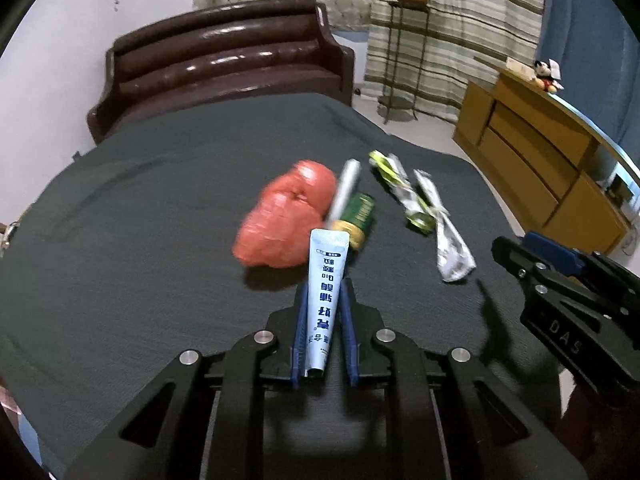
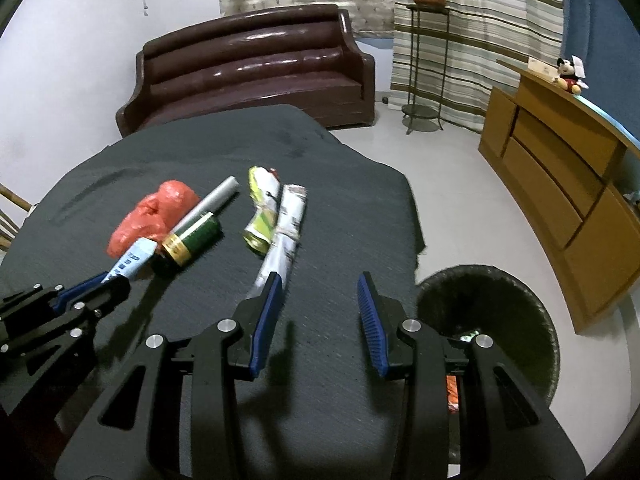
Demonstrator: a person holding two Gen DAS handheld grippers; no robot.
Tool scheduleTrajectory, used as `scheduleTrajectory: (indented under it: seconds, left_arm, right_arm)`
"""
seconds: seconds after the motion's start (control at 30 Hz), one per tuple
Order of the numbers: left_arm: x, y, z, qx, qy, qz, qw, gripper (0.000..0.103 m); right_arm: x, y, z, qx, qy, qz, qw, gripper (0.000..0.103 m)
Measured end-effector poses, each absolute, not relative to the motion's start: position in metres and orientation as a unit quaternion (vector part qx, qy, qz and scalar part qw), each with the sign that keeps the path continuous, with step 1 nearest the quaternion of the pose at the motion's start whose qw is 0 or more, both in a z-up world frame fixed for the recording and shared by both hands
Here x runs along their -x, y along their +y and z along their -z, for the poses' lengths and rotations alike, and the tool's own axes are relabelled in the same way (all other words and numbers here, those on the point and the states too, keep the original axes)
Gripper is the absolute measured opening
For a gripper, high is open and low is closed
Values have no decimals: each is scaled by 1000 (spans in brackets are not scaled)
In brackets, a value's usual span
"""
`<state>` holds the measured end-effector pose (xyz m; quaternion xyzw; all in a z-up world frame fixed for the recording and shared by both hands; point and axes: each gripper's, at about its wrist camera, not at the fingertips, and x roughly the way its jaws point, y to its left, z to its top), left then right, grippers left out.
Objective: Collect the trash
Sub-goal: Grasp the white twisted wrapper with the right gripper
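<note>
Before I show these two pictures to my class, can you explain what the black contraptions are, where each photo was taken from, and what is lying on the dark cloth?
These are two hand-held grasping tools, each carrying a wide-angle camera that looks along its two blue-padded fingers. One picture comes from the left tool, which is shut on a pale blue printed tube. The other comes from the right tool, open and empty. On the dark grey cloth-covered table lie a crumpled red plastic bag, a grey cylinder, a small green bottle with a gold band, a crushed yellow-green wrapper and a twisted roll of newspaper. A dark round bin stands on the floor to the right.
</note>
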<state>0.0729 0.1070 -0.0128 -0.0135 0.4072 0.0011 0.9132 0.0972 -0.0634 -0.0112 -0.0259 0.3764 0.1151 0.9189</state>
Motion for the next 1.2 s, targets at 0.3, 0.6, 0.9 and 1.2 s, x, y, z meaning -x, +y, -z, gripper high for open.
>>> scheduleTrajectory:
  seconds: [0.3,0.6,0.9,1.2]
  left_arm:
    - [-77,144,14,23,396,-47,917,17]
    - [-87,171,12,38,390,-64,918,17]
    - [-85,183,17,48,393,-74,915,17]
    - [-87,179,17,50,394,-71,915,17]
  right_arm:
    - [-116,-35,19,32,391,-122,911,47]
    - [-130,-21,28,53,410,-108,904,47]
    - [-132,-21,36,54,427,-99,897,24]
    - [-126,-28,34,46,417,-96,903,19]
